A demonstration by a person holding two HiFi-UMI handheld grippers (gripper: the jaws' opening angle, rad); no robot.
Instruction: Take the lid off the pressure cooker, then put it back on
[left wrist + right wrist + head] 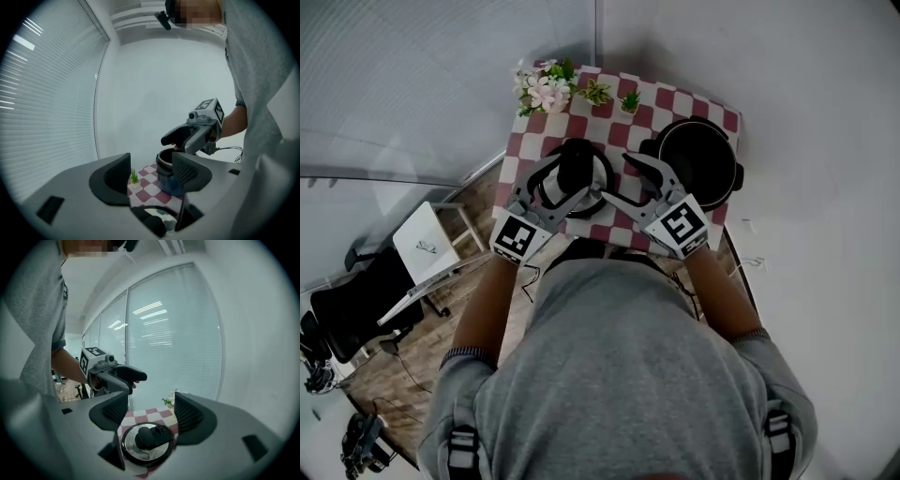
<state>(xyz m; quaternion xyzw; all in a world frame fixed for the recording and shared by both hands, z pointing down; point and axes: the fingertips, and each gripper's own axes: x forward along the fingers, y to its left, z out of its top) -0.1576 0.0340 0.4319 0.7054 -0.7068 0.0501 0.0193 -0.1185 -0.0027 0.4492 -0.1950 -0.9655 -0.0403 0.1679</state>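
1. A person in a grey shirt point(628, 375) leans over a table spread with a red-and-white checked cloth point(581, 124), a two-jaw gripper in each hand.
2. The pressure cooker point(698, 161) stands uncovered at the right side of the cloth in the head view, its dark inside open to the camera.
3. Its lid point(578, 169), polished metal with a black knob, lies flat on the cloth just beside the cooker, on the cooker's left in the head view and apart from it.
4. The left gripper point(151, 174) has its jaws spread wide and grips nothing. In its own view the lid sits low beneath the gap, and the open cooker stands beyond it.
5. The right gripper point(151, 411) also has its jaws well apart and empty. The lid and its knob lie just below and between them (the left gripper shows across from it, over the table).
6. From the head view the two grippers face each other over the lid, their fingers flanking the knob. Whether any finger touches the lid cannot be told.
7. Pink-and-white flowers point(542, 89) and small potted plants point(596, 92) line the far edge of the cloth.
8. A white side table point(427, 251) and a black office chair point(356, 305) stand on the floor to the left.
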